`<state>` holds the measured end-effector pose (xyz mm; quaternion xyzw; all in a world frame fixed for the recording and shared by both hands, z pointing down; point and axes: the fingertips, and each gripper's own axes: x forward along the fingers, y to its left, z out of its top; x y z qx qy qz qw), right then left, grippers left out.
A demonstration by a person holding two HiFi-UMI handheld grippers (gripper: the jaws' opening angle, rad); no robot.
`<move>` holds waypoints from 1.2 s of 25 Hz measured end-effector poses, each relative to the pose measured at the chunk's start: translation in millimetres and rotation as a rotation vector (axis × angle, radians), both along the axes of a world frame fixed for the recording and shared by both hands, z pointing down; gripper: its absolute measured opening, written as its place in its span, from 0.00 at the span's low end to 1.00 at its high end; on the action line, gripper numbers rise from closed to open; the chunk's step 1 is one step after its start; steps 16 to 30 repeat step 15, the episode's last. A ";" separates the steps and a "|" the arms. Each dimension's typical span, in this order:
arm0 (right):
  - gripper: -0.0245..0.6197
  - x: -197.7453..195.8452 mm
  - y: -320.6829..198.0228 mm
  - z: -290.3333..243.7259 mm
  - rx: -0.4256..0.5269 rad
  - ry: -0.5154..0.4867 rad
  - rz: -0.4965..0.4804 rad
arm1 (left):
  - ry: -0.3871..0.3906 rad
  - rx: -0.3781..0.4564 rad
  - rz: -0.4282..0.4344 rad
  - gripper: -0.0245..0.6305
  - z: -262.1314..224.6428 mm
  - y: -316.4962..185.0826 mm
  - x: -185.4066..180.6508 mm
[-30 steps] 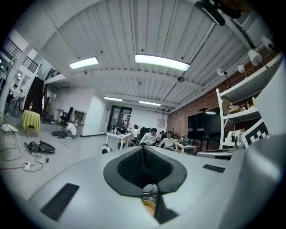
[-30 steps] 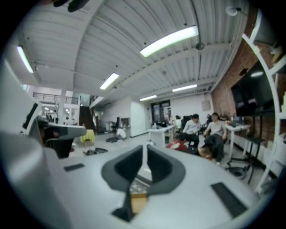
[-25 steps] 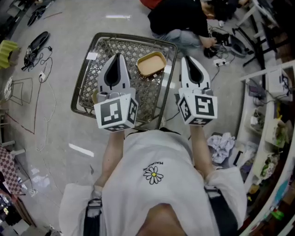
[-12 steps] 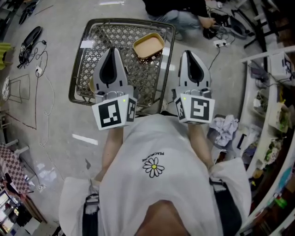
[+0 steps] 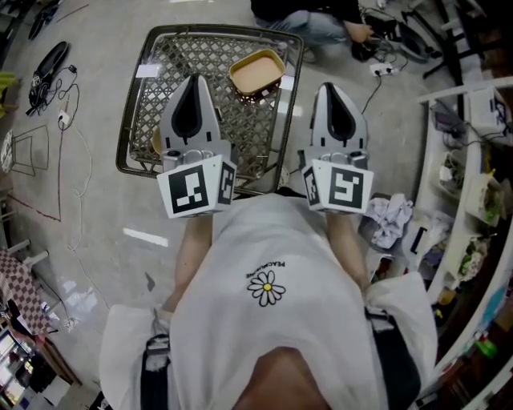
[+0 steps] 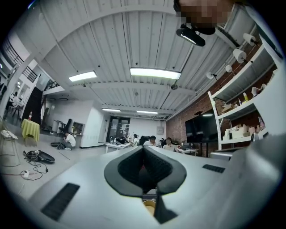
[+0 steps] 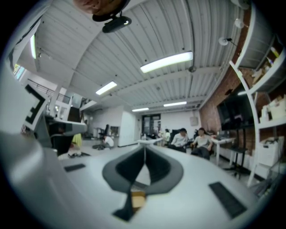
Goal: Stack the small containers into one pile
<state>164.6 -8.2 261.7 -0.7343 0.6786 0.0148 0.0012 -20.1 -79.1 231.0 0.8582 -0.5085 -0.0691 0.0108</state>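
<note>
Shirt (image 5: 240,336) comes nearest in the head view, white with a daisy print (image 5: 267,287) on the chest. Two bare forearms (image 5: 192,256) reach forward from it, each ending in a marker cube (image 5: 192,190) and a grey-white tool that points away from the body.

The left tool (image 5: 195,78) hangs over the near left part of a wire basket (image 5: 244,128). Its own view shows the dark pads pressed together with nothing between them. The right tool (image 5: 331,86) sits just outside the basket's right rim, over the grey floor (image 5: 96,200). Its jaws are closing, the tips already meeting along a thin seam, and nothing is held there either.

A tan shape (image 5: 155,142) peeks out beside the left tool's body, too hidden to name.

Farther on, the container (image 5: 257,70) rests in the basket's far right corner. It is tan, shallow and rounded-square, open side up, and clear of both tools. Whether it is one piece or several nested cannot be told.

Cables (image 5: 62,120) trail on the floor left of the basket. A crumpled cloth (image 5: 390,220) lies to the right, near white shelves (image 5: 473,144).

Beyond the basket a person (image 5: 304,12) in dark clothes is low on the floor.

Both gripper views tilt up toward strip lights (image 6: 155,73) on a ribbed ceiling, with seated people (image 7: 196,141) far across the room.
</note>
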 end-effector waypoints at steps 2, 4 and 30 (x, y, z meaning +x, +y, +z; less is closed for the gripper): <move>0.09 -0.1 1.3 0.4 -0.002 -0.001 0.007 | -0.001 -0.004 0.003 0.07 1.3 1.0 -0.5; 0.09 -0.3 2.9 0.3 -0.003 -0.001 0.013 | 0.001 -0.010 0.003 0.07 2.3 1.9 -1.9; 0.09 -6.1 12.3 -6.0 0.005 -0.009 0.048 | 0.024 -0.024 0.028 0.07 1.1 4.1 -12.4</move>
